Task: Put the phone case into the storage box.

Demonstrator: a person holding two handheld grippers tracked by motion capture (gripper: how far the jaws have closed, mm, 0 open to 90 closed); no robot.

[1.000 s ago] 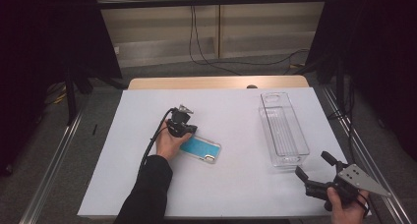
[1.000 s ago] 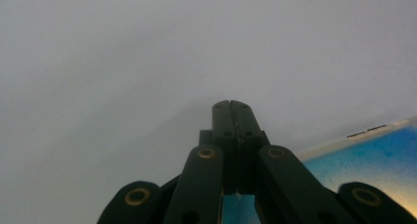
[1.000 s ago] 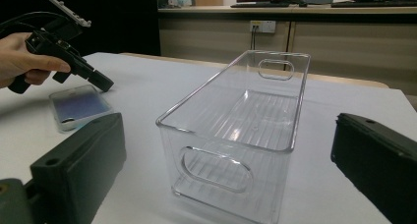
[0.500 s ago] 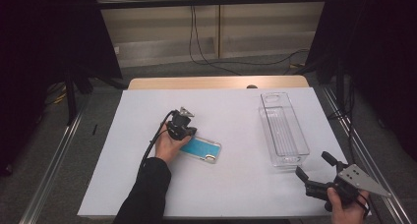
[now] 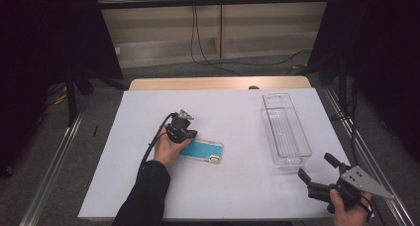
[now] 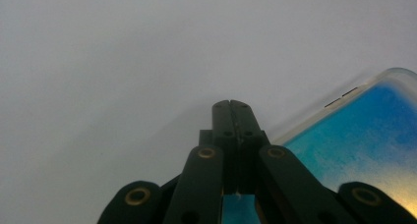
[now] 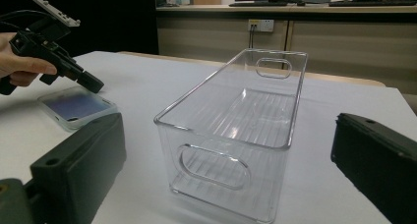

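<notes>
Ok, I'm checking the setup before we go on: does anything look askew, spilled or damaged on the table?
Nothing stands out. The phone lies flat on the white table, slightly slanted, with the shut left gripper at its edge. The clear bin stands upright, empty and intact. The right gripper is open near the bin.

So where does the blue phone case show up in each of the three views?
High view: the blue phone case lies centre-left on the white sheet, just right of the left gripper.
Left gripper view: lower right corner, beside the shut jaws.
Right gripper view: far left, under the left gripper's tip.
Shared landmark: the left gripper, next to the case every time.
</notes>
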